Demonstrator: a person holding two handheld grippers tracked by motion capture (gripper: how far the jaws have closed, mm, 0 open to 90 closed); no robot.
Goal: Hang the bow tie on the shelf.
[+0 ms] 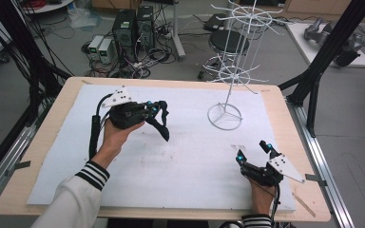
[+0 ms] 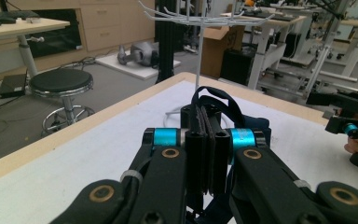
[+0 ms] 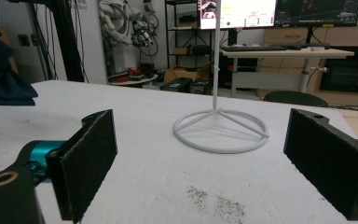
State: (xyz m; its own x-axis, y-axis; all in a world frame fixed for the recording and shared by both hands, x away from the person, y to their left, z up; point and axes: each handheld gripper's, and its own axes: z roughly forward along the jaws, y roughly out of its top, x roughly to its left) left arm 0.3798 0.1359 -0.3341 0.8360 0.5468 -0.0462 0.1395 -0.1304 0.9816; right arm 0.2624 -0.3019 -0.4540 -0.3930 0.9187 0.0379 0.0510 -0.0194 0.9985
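A person's left hand holds my left gripper (image 1: 154, 108) above the white mat (image 1: 185, 161), left of centre. Its jaws are shut on a dark fabric strap (image 1: 161, 124) that hangs down toward the mat. In the left gripper view the strap (image 2: 216, 99) loops up over the closed left gripper (image 2: 206, 121). A white wire hook rack (image 1: 225, 116) stands at the mat's far right. My right gripper (image 1: 253, 151) rests open near the front right, empty, facing the rack's ring base (image 3: 221, 130). The strap (image 3: 4, 84) hangs at the upper left of the right gripper view.
The mat covers a wooden table (image 1: 57, 102). Black frame posts (image 1: 313, 80) stand off the right edge. A stool (image 1: 228, 42) and computer boxes (image 1: 133, 28) sit on the floor beyond the far edge. The right gripper (image 2: 354, 128) appears far right in the left gripper view.
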